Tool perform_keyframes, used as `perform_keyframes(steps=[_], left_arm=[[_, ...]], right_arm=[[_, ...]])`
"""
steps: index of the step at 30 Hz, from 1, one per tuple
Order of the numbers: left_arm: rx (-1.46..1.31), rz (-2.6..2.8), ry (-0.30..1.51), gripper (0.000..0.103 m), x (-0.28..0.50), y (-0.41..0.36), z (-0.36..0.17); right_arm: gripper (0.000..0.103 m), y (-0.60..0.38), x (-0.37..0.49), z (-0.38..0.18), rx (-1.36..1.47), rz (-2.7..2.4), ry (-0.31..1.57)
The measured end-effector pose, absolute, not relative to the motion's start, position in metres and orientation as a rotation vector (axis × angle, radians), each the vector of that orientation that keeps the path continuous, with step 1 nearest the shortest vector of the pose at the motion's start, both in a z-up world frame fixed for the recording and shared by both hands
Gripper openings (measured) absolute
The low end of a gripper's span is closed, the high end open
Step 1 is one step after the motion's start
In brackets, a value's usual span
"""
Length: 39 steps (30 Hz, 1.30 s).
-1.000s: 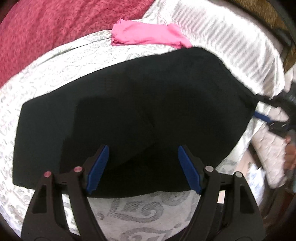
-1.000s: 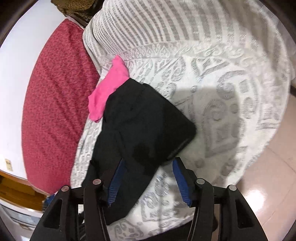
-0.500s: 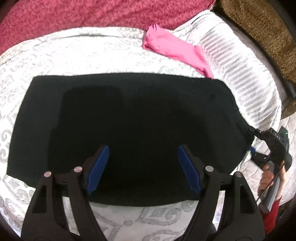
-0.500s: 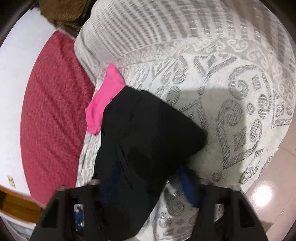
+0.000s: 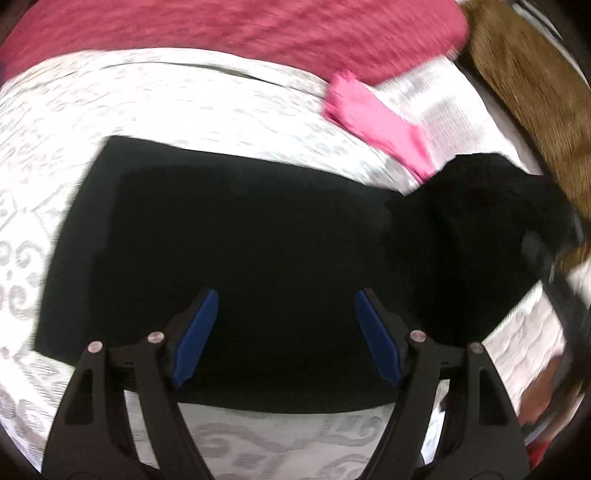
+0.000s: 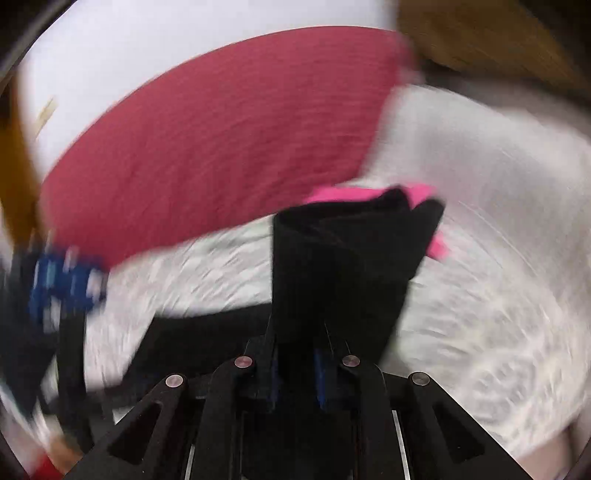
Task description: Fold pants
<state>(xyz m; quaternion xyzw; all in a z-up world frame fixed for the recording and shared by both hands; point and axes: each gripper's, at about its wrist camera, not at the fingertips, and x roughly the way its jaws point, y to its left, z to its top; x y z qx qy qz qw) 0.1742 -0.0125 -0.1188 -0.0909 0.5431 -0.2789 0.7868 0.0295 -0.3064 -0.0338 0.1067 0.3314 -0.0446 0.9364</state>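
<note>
Pants (image 5: 258, 266): black, folded into a broad panel lying flat on the patterned white bedspread (image 5: 155, 103); the long axis runs left to right across the left wrist view, and the right-hand end is raised off the bedspread.
Raised end: it stands up as a bunched fold (image 6: 343, 266) straight ahead of the right gripper, rising from between its fingers, with the rest of the pants trailing down to the left.
Right gripper (image 6: 295, 380): jaws pressed together on the pants, pinching that raised end.
Left gripper (image 5: 286, 336): jaws spread wide, holding nothing, poised over the near long edge of the pants, roughly at mid-length.
Nearer hand: by my reading the right one owns the move, since it alone grips cloth; the left hangs free over the flat part.
Direction of the fold: likely along the long axis, the raised end carried toward the far left end of the pants.
Pink garment (image 5: 376, 122): beyond the pants' far edge, touching or just beside the raised end; motion blur hides which.
Red blanket (image 5: 221, 26): well beyond the pants, at the far side.
</note>
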Motion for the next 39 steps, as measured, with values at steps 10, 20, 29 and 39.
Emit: perform_keyframes(steps=[10, 20, 29, 39], left_arm=[[-0.447, -0.666, 1.265, 0.077, 0.196, 0.041, -0.133], [-0.565, -0.775, 1.365, 0.080, 0.200, 0.020, -0.134], [-0.615, -0.834, 1.471, 0.081, 0.207, -0.022, -0.144], [-0.187, -0.769, 1.353, 0.021, 0.195, -0.049, -0.108]], right_arm=[[0.014, -0.197, 0.048, -0.107, 0.007, 0.197, 0.899], [0.014, -0.202, 0.055, -0.097, 0.014, 0.187, 0.902], [0.014, -0.196, 0.049, -0.093, -0.013, 0.158, 0.880], [0.048, -0.199, 0.046, -0.087, 0.013, 0.237, 0.935]])
